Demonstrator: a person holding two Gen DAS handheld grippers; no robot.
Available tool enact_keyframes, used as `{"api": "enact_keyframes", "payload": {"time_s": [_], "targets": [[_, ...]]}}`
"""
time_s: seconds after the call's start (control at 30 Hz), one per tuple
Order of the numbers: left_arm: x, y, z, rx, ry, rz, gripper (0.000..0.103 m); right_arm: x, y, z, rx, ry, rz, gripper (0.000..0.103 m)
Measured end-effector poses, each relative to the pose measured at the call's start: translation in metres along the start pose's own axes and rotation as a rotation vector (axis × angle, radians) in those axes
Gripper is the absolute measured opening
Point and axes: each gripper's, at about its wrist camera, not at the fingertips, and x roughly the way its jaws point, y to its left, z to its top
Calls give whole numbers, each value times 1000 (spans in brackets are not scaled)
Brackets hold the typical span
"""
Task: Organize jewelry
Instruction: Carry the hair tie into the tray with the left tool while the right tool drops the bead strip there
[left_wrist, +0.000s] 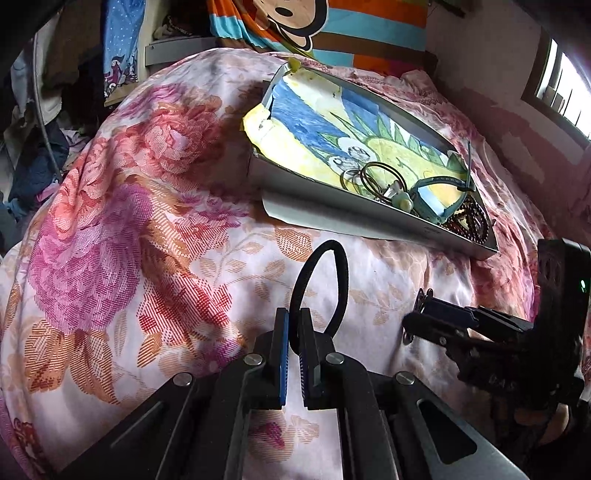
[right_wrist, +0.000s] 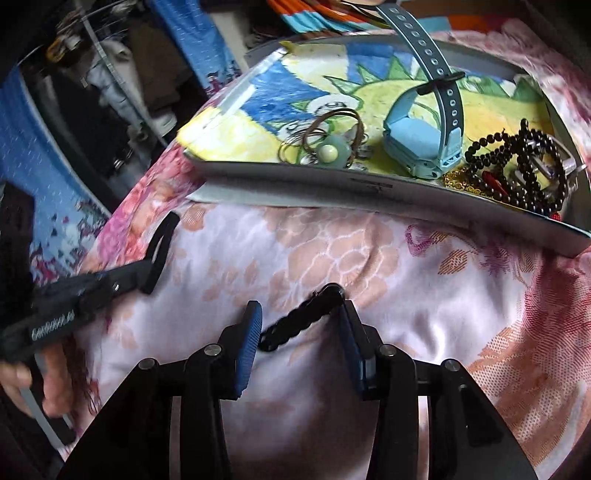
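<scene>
Floral bedspread (left_wrist: 147, 229) in pink, red and orange, spread over a bed, with a striped cartoon cloth (left_wrist: 332, 33) and heaped clothes (left_wrist: 33, 147) behind. Farther back on the bed, a shallow grey tray (left_wrist: 332, 214) lined with a crayon drawing (left_wrist: 325, 122) in blue, yellow and green. Gathered at the tray's right end: thin wire rings (right_wrist: 325, 129) with a pale green charm (right_wrist: 327, 151), a light blue watch (right_wrist: 421, 144) with its strap standing up, and a string of dark beads (right_wrist: 517, 158) over a bit of gold chain (right_wrist: 458, 181).

Left tongs (left_wrist: 293, 354) nearly closed, blue pads pinching a black hair tie (left_wrist: 321, 288), its loop standing up above the bedspread, in front of the tray and clear of it. Seen from the right wrist too, off to the left, with the band sticking out past the tips.

Right tongs (right_wrist: 301, 332) spread wide, low over the bedspread just short of the tray's front wall. Between the pads, a black braided band (right_wrist: 303, 319) lying on the fabric, one end at the right pad (right_wrist: 354, 354), the other near the left; impossible to tell whether either pad presses it.
</scene>
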Motion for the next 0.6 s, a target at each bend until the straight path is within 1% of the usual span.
{"api": "enact_keyframes", "payload": {"time_s": [0.03,0.1,0.13,0.17,0.23,0.27,0.3,0.33,0.43,0.53,0.6], "targets": [[-1,0,0,0,-6,1,5,2,2,0,-3,1,-9,38],[-4,0,1,0,-20,3,5,3,7,-1,-20,-2,-39,34],[-5,0,1,-1,-25,1,5,3,8,-2,-20,-7,-45,27],[-7,1,2,-3,-34,-3,5,3,8,-2,-17,-11,-42,22],[-9,0,3,-4,-47,-8,5,1,5,-2,-9,-19,-32,22],[-10,0,4,-4,-51,-10,5,-1,3,-2,-5,-28,-28,16],[-10,0,4,-4,-57,-10,5,-2,3,-2,-3,-38,-26,15],[-11,0,5,-4,-63,-11,5,-4,3,-2,-4,-46,-26,12],[-15,1,8,-8,-98,-24,5,-10,3,-2,-13,-70,-24,12],[-19,1,18,-16,-156,-49,5,-18,4,-2,-29,-92,-28,12],[-19,2,27,-26,-186,-69,5,-29,7,-1,-47,-133,-35,12]]}}
